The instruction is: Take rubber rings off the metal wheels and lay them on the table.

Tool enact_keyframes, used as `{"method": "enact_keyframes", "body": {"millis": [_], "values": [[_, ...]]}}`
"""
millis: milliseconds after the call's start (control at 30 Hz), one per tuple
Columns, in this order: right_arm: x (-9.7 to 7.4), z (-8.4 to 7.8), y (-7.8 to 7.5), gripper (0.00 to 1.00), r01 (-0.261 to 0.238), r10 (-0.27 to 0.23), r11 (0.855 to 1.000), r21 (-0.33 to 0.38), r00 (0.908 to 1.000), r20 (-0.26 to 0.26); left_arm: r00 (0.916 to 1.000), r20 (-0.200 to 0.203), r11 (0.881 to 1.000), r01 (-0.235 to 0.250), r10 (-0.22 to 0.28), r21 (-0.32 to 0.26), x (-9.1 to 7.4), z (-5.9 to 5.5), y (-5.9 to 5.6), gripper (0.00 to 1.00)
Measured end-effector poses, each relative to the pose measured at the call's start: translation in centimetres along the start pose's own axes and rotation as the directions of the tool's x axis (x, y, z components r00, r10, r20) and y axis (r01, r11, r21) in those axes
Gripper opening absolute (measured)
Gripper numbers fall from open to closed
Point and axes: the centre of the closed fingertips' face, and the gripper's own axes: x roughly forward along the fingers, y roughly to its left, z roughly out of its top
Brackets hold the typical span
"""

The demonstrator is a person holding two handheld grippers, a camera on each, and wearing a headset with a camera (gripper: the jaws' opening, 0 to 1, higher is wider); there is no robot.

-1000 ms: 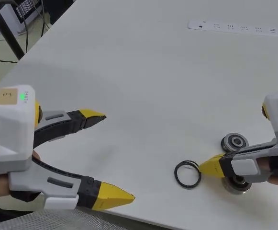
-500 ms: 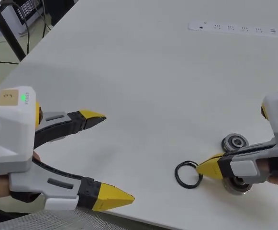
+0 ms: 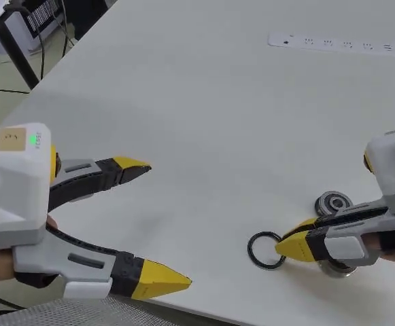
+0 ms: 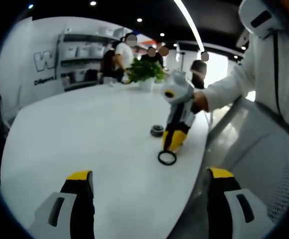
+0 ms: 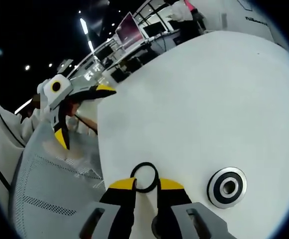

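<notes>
White table (image 3: 217, 102) | left hand-held gripper (image 3: 166, 222) spread | right hand-held gripper (image 3: 283, 244): ring (image 3: 250, 250) grip unclear

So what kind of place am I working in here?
Probably an open-plan office or showroom: a large white table carrying a white power strip, a potted green plant at its far end, and wall shelves with big lettering behind.

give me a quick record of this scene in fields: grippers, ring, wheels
left gripper: jaws wide open, holding nothing, near the table edge
right gripper: jaws narrowly apart, tips at the ring; grip unclear
ring: black, flat on the table, off the wheels
wheel: lies free beside the right gripper
second wheel: partly hidden under the right gripper
power strip: far side of table
</notes>
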Motion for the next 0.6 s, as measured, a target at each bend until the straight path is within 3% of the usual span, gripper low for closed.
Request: {"method": "enact_keyframes", "body": {"millis": [600], "values": [[-2.3,1.3,0.2,0.15,0.027,-0.025,0.999,-0.031,0.998,0.058,0.9998,0.003,1.0,-0.019,0.019,0.011,-0.6,0.7,-0.1,0.97]]}}
